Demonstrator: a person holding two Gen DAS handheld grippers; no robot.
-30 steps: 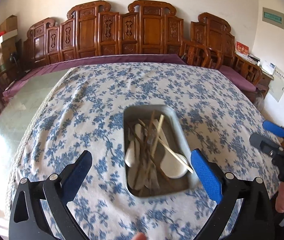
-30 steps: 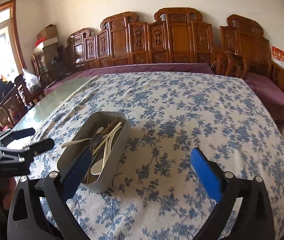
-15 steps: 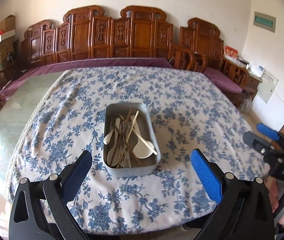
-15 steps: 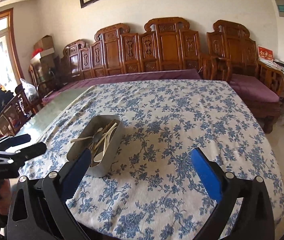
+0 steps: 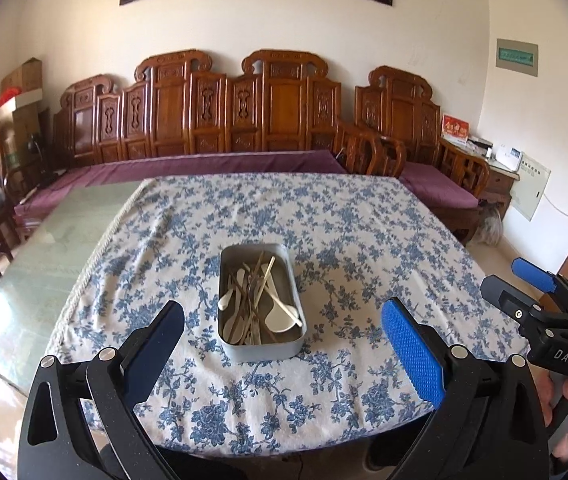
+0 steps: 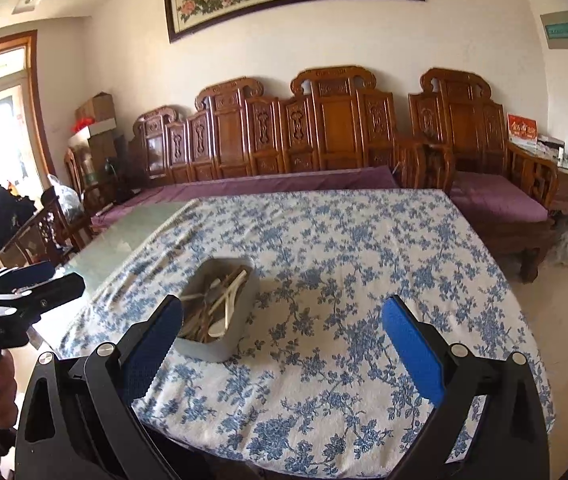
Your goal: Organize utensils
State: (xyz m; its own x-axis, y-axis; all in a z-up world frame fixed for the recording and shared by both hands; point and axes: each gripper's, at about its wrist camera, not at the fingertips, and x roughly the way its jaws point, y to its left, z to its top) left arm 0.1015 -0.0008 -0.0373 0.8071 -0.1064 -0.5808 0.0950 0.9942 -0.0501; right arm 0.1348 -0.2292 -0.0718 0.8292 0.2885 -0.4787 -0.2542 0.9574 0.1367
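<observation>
Two grippers hang spread and empty at the near table edge: the left gripper (image 5: 281, 340) faces the metal tray (image 5: 261, 350) head-on, and the right gripper (image 6: 281, 340) sits off to its right. Just beyond, on the floral tablecloth (image 5: 344, 240), the tray holds a crossed tangle of chopsticks (image 5: 255, 300) and white spoons (image 5: 279, 318). Pinching one piece likely drags its neighbours out, or shoves the light tray across the loose cloth.
</observation>
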